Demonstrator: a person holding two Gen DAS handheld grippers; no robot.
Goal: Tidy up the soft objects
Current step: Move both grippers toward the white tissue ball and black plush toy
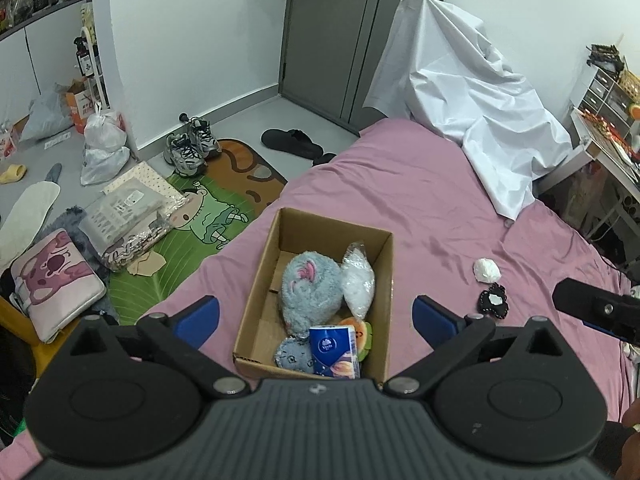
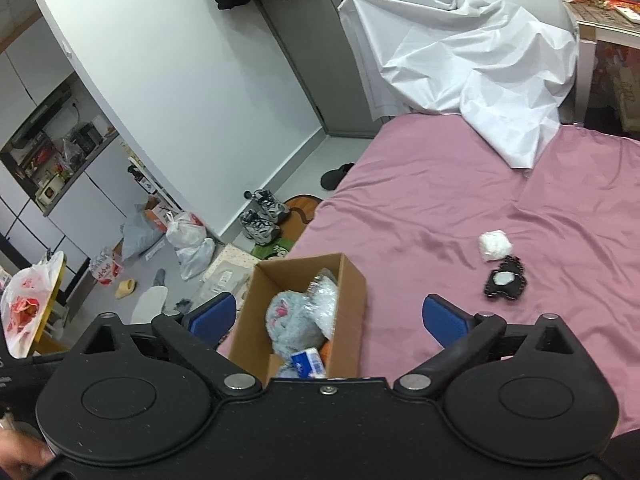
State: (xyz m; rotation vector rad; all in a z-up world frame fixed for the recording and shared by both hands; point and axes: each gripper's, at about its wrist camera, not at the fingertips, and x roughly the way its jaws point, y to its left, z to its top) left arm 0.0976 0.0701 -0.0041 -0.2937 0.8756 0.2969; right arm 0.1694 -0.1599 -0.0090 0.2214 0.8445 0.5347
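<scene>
Both claws, left claw [image 1: 316,316] and right claw [image 2: 330,318], are hanging spread wide, empty, over the box [image 1: 256,280] on the bed [image 1: 420,208]. Left view alone is showing the tissue pack [image 1: 334,352] clearly; white wad [image 2: 495,245] is lying outside.

Two black plastic grippers w/ round pivot discs, silver rivets; left gripper [image 1: 316,316] & right gripper [image 2: 330,318] have blue fingertip pads.

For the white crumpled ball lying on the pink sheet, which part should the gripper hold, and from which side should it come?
Grip the white crumpled ball across its middle, coming from above with the right gripper, whose jaws are wide open. It is roundish, so no side is clearly better. Set the fingers left and right of it, since the black plush piece lies close on its near side.
</scene>
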